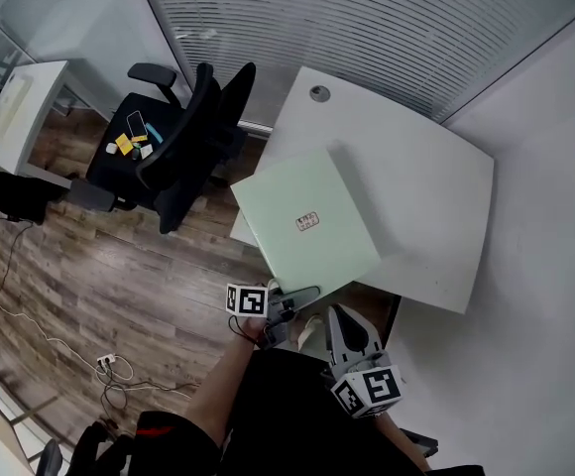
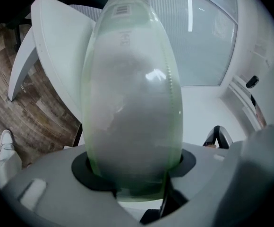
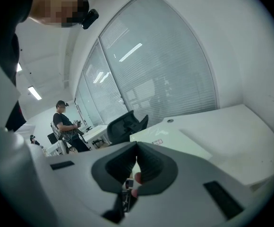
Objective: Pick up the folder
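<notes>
A pale green folder [image 1: 307,221] with a small label lies partly over the near left edge of the white table [image 1: 426,196]; it throws a shadow on the tabletop along its far side. My left gripper [image 1: 289,296] is shut on the folder's near edge. In the left gripper view the translucent green folder [image 2: 132,103] fills the space between the jaws of the left gripper [image 2: 132,176]. My right gripper [image 1: 342,315] hangs close to the person's body, just right of the left one, with its pads together and nothing in them. The right gripper view shows the right gripper [image 3: 137,148] below the folder [image 3: 167,138].
A black office chair [image 1: 193,137] with small items on its seat stands left of the table. Cables and a power strip [image 1: 109,367] lie on the wood floor. Another white desk [image 1: 20,107] stands at far left. A person [image 3: 64,124] stands in the background; blinds cover the glass wall.
</notes>
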`<state>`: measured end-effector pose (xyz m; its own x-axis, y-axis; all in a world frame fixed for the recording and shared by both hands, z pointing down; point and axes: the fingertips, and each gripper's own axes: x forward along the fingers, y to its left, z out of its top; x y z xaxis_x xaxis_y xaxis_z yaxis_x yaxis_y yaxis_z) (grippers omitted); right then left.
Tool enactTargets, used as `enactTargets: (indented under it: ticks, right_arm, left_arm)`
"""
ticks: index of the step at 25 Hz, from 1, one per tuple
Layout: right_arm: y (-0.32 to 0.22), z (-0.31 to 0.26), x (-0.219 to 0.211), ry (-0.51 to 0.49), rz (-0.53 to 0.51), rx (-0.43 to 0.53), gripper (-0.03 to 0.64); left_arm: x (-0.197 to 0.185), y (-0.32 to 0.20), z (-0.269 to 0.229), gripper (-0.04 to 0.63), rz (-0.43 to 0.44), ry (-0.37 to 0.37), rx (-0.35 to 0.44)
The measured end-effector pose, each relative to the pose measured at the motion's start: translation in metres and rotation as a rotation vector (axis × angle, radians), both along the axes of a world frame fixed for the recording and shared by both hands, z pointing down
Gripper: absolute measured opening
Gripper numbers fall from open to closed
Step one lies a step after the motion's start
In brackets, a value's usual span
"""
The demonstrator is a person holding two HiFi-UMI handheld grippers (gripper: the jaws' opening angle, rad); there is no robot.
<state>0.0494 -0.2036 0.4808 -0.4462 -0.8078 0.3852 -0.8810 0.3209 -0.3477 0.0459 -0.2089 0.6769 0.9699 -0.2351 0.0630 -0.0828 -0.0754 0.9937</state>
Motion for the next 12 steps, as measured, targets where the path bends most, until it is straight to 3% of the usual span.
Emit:
enactTargets:
  ticks: [6,12]
  right_arm:
    - [0.016,-0.012,0.002,-0.029,-0.04,0.01,0.0]
    - [0.043,-0.022,0.02,-0.03,-0.066,0.049,0.0]
  left_arm:
    - [0.006,0.001,-0.037,0.277,-0.076,0.018,0.056]
    - [0.01,0.015,-0.064,0.276,-0.141,-0.019,0.106]
